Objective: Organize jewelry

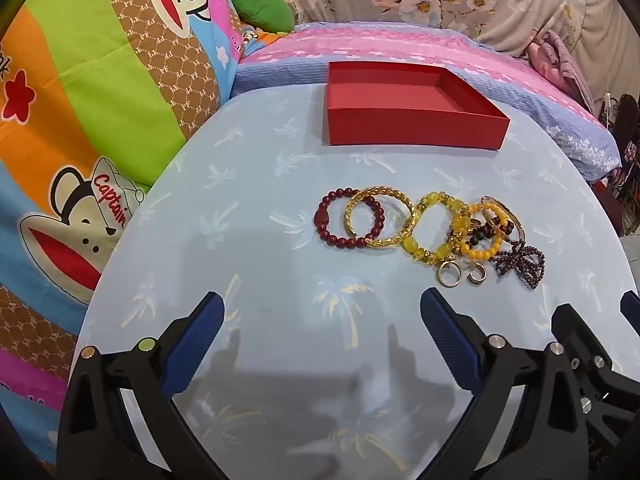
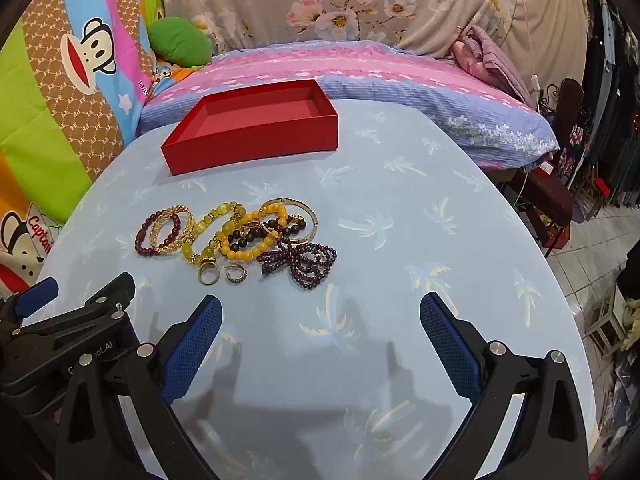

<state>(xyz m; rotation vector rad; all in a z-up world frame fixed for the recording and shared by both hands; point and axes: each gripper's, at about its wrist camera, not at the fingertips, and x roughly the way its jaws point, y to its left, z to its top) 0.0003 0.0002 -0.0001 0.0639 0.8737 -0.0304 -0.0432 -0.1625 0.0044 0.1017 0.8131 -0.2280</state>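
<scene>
A row of jewelry lies mid-table: a dark red bead bracelet [image 1: 322, 216] [image 2: 145, 240], a twisted gold bangle [image 1: 384, 191] [image 2: 173, 249], yellow bead bracelets [image 1: 436, 199] [image 2: 224, 227], a purple bead strand [image 1: 520, 266] [image 2: 308, 266] and a gold ring [image 1: 440, 280] [image 2: 208, 278]. Behind them stands an empty red box [image 1: 412, 130] [image 2: 256, 148]. My left gripper [image 1: 320, 308] hovers open in front of the row, nothing between its fingers. My right gripper [image 2: 320, 304] is open too, to the right of the left gripper and near the strand.
The round table [image 1: 260, 184] [image 2: 420, 200] wears a pale blue palm-print cloth. A bed with pink and lilac bedding [image 1: 400, 46] lies behind it, a cartoon quilt [image 1: 100, 80] at the left. A tiled floor and a stool [image 2: 608, 324] are to the right.
</scene>
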